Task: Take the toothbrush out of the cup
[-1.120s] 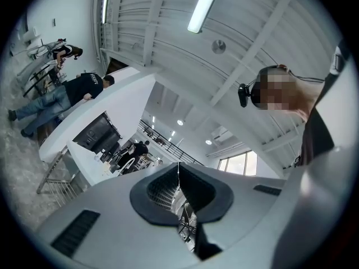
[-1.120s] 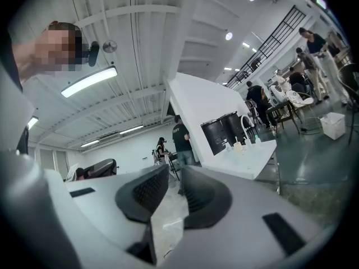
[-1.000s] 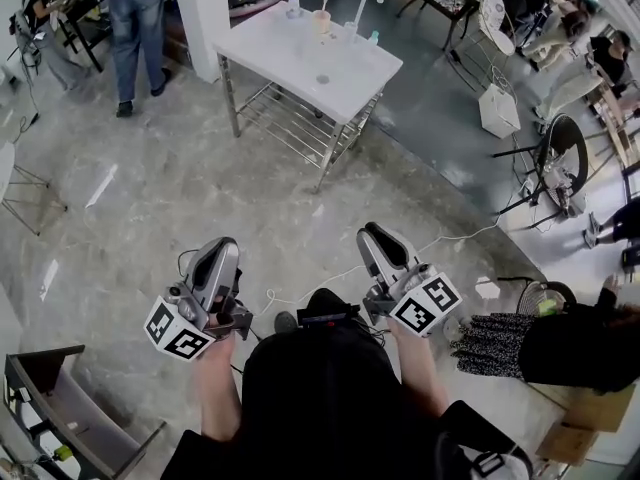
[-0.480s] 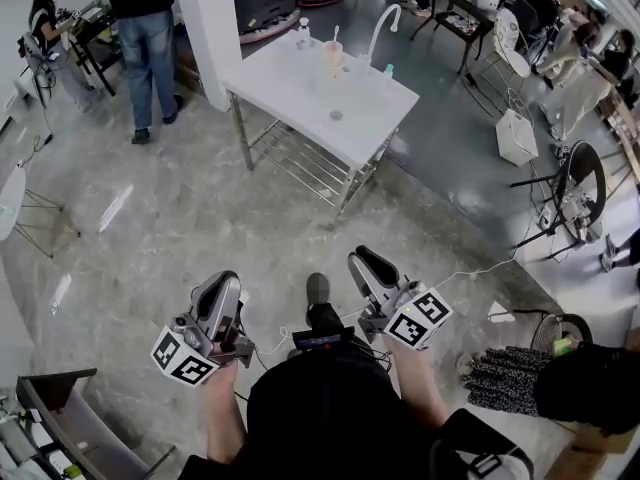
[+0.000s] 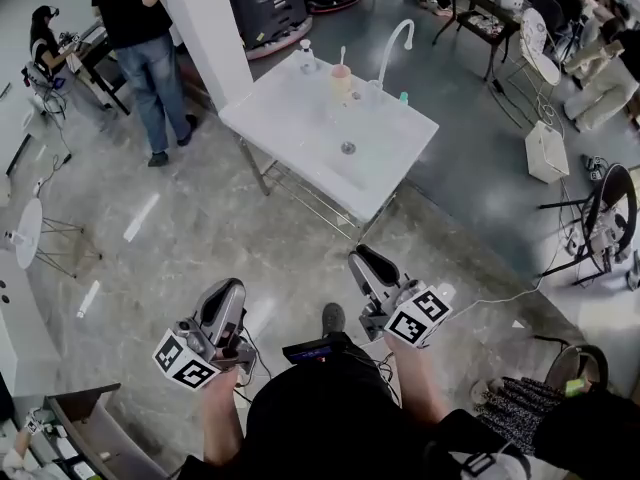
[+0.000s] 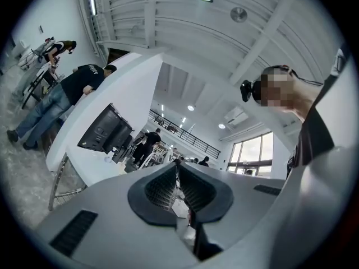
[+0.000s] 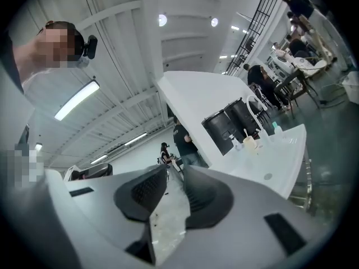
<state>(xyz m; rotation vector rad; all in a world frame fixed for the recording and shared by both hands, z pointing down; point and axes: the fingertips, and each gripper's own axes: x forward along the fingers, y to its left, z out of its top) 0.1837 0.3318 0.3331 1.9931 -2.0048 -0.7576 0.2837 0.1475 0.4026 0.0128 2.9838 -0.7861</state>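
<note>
Already closer than a second ago. Left gripper (image 6: 177,175): jaws pressed together, nothing between them. Right gripper (image 7: 174,185): jaws a moderate gap apart, empty, only floor showing through the gap. Both held out over the grey marbled floor (image 5: 200,230), well short of the white washstand (image 5: 300,128) ahead.

Since the earlier frame: washstand larger and lower in the head view, with both grippers carried forward toward it.

Ahead of the right gripper and a little to its right, at the washstand's far edge just beside the curved white tap (image 5: 392,43): pale peach cup (image 5: 341,80), with the white toothbrush (image 5: 342,56) standing in it. Long axis close to upright, lower end down inside the cup, upper end poking above the rim. Well apart from both grippers.
</note>
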